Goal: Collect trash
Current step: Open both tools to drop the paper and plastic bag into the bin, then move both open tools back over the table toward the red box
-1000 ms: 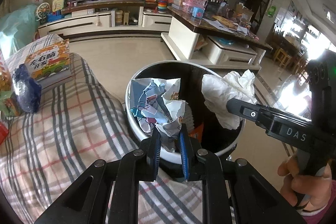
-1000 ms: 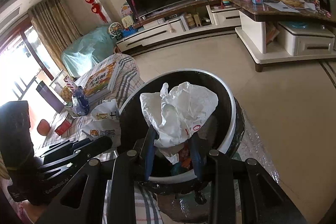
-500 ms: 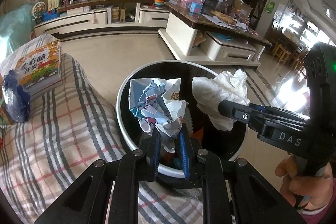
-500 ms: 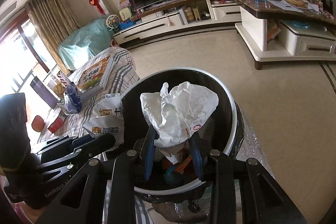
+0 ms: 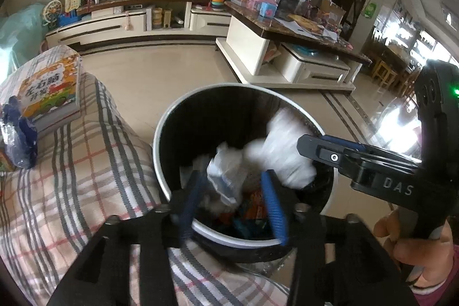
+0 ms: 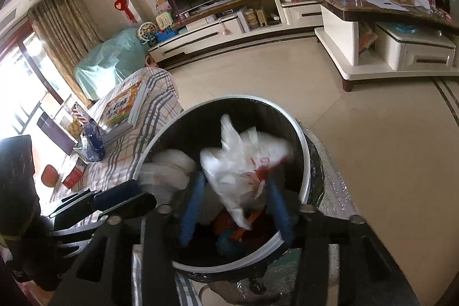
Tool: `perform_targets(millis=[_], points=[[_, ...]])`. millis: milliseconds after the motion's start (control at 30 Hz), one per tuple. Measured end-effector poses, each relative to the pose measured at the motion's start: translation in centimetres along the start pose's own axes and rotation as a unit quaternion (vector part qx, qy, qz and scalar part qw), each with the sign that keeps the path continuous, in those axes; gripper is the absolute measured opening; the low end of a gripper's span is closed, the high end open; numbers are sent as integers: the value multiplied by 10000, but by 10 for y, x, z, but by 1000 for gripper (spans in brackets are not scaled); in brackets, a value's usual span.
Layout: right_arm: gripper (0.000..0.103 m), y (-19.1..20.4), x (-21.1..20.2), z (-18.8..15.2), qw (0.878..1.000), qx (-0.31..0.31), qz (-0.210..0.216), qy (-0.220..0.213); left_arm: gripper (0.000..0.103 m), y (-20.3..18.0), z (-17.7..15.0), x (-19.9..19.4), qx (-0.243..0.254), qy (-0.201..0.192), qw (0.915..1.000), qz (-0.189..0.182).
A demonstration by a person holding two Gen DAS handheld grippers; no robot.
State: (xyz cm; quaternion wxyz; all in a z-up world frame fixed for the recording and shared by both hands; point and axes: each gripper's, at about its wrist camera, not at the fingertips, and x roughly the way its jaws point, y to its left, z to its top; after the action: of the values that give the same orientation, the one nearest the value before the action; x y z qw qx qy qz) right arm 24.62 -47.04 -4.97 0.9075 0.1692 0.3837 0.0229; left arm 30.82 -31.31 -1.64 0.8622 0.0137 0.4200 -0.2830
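A black trash bin with a white rim (image 5: 157,139) (image 6: 304,154) stands on the floor beside a plaid-covered seat. Over its mouth my left gripper (image 5: 232,202) has its jaws opening; a crumpled printed paper (image 5: 226,179) drops blurred between the blue pads, free of them. My right gripper (image 6: 235,208) is opening too, and the white plastic bag (image 6: 243,168) falls blurred between its fingers into the bin. In the left wrist view the bag (image 5: 284,154) shows just off the right gripper (image 5: 312,146). Orange and blue trash lies at the bin's bottom.
On the plaid cover (image 5: 71,177) lie a colourful book (image 5: 51,88) and a blue bag (image 5: 20,139). A low table (image 5: 287,27) piled with toys and a TV stand (image 5: 129,22) stand across the tiled floor. A person's hand (image 5: 416,243) holds the right gripper.
Both grippers were shut, the left on the crumpled paper and the right on the white bag. Both jaws have parted and the paper and bag are dropping into the bin.
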Motion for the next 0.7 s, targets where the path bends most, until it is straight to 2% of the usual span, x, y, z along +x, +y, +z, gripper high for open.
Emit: perform_targets(millis=[200, 333, 533, 600, 700], points=[[63, 2, -15, -4, 9998, 61, 71, -153, 51, 11, -16, -18, -85, -103, 9999, 16], [78, 14, -27, -14, 9992, 30, 150, -378, 54, 23, -37, -35, -225, -174, 9996, 90], [84, 37, -33, -29, 9982, -110, 353, -465, 61, 42, -72, -66, -511, -265, 9980, 274], [86, 46, -35, -35, 9977, -174, 455, -478, 62, 51, -85, -79, -671, -344, 9963, 405], [86, 56, -36, -44, 9971, -183, 526, -523, 69, 62, -103, -95, -811, -480, 9934, 648]])
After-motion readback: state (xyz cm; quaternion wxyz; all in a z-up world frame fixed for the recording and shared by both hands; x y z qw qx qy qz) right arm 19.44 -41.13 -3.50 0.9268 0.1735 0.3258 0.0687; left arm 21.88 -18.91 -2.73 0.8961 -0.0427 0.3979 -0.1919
